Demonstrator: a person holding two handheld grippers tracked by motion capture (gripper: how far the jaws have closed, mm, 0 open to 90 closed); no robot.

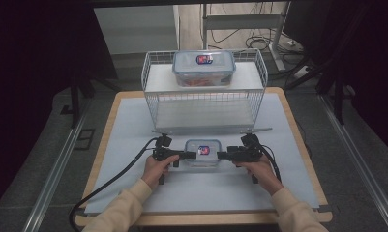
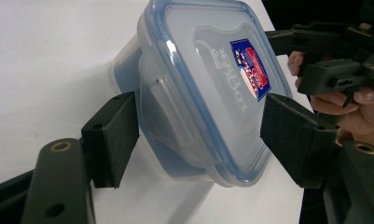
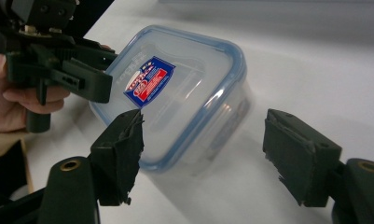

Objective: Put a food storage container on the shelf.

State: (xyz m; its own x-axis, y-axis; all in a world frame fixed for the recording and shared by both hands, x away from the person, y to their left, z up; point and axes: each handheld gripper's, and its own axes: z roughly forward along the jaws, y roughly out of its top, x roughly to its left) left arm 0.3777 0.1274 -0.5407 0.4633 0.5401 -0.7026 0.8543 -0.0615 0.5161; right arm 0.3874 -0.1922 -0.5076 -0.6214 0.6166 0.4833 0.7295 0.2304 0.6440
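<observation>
Container point(image 1: 202, 152): clear plastic, rounded-rectangular, blue-rimmed lid; matte black claws flank it.

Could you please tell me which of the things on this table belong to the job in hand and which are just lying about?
In the job:
- small lidded container, between both claws
- left claw, jaws around one end of it
- right claw, jaws open at the other end

Lying about:
- wire basket
- larger lidded container on top of the basket
</observation>
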